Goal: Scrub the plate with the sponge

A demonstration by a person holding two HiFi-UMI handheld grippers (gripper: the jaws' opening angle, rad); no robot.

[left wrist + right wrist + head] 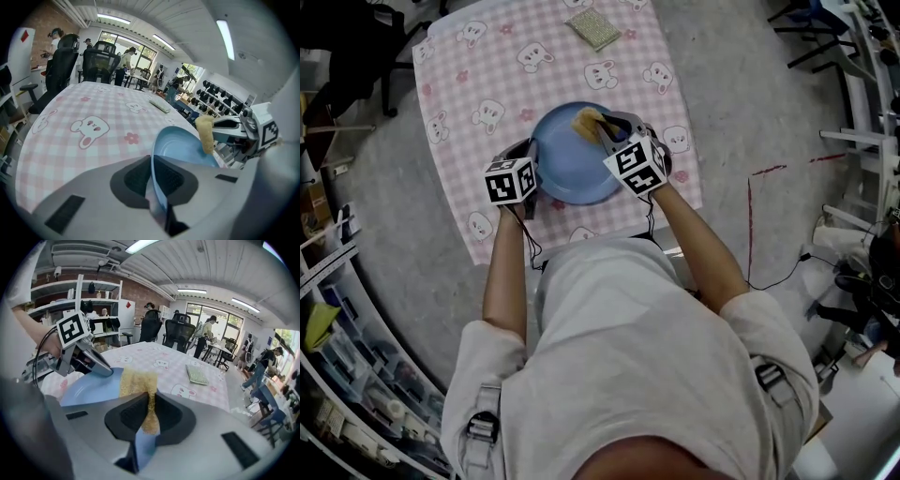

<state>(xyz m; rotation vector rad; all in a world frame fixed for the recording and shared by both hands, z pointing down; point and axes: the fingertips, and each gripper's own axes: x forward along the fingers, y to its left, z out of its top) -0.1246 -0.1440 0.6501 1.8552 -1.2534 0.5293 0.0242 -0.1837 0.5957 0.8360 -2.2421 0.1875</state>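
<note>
A light blue plate lies on the pink checked tablecloth near the table's front edge. My left gripper is shut on the plate's left rim; in the left gripper view that rim runs between the jaws. My right gripper is shut on a yellow sponge, which rests on the plate's far right part. The sponge is pinched between the jaws in the right gripper view, over the blue plate. From the left gripper view the sponge hangs above the plate's far edge.
A second green-yellow scouring pad lies at the table's far edge, also the pad seen ahead of the right gripper. Office chairs and people stand beyond the table. The floor right of the table holds cables and red tape.
</note>
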